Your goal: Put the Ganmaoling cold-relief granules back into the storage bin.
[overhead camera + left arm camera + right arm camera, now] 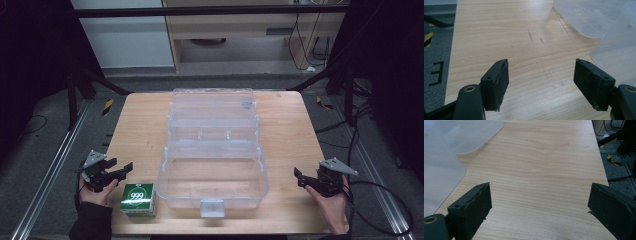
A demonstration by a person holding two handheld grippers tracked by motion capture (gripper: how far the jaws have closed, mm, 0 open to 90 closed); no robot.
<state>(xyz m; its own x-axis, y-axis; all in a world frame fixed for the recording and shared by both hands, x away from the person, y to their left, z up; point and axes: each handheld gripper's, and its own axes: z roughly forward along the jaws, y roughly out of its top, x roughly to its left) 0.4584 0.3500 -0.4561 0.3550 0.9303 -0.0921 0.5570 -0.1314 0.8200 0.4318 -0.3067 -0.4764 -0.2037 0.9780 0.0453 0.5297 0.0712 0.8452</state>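
A pale wooden table stands on a grey floor in a dim room, with dark frame bars and trailing cables round it. Nearest the person, at the front left edge, sits a small green box marked 999 — just beside the left gripper and nearly touching the front left corner of the bin. That spot makes sense: the box waits where the left hand can reach it with a short move, and the container it most likely goes into is right next to it.

The left gripper rests at the table's left edge, its jaws spread wide and holding nothing; in the left gripper view bare wood lies between them. The right gripper sits at the right front edge, likewise parted and empty, well apart from the box. Both hands look parked at the sides, probably to leave the middle free.

The bin is clear plastic, open, centred on the table. Its lid is thrown back flat behind it towards the far edge — out of the way, so the tub can be filled from above. Beyond the table stands a light wooden cabinet.
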